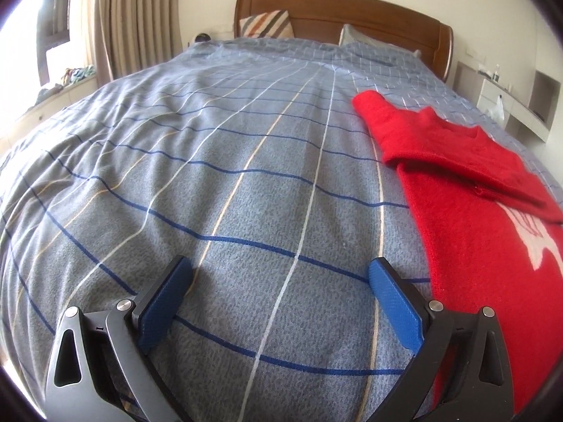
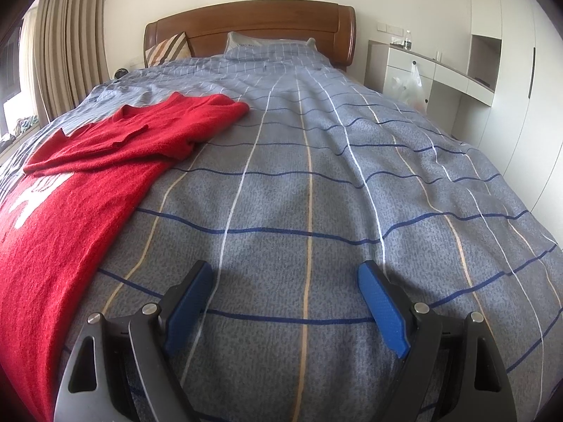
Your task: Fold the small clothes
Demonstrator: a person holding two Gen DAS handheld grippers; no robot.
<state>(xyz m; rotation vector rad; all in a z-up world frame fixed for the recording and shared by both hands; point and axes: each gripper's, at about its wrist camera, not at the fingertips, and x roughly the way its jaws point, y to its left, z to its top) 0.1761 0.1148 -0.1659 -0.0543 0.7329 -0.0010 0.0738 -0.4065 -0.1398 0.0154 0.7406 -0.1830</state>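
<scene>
Left wrist | left gripper [image 1: 279, 276] released | right gripper [image 2: 285, 279] released | red sweater [image 1: 485, 232] on bed [image 1: 211, 161]

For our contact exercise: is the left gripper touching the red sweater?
Apart. The left wrist view shows blue bedcover between the left gripper and the red sweater.

Bright daylight from window [image 1: 21, 35] at left, blown out white. Soft shadows on bedspread [image 1: 246, 176] beneath each gripper. Strong fisheye bending, dark vignette corners. Mostly sharp; slight edge softness.
</scene>
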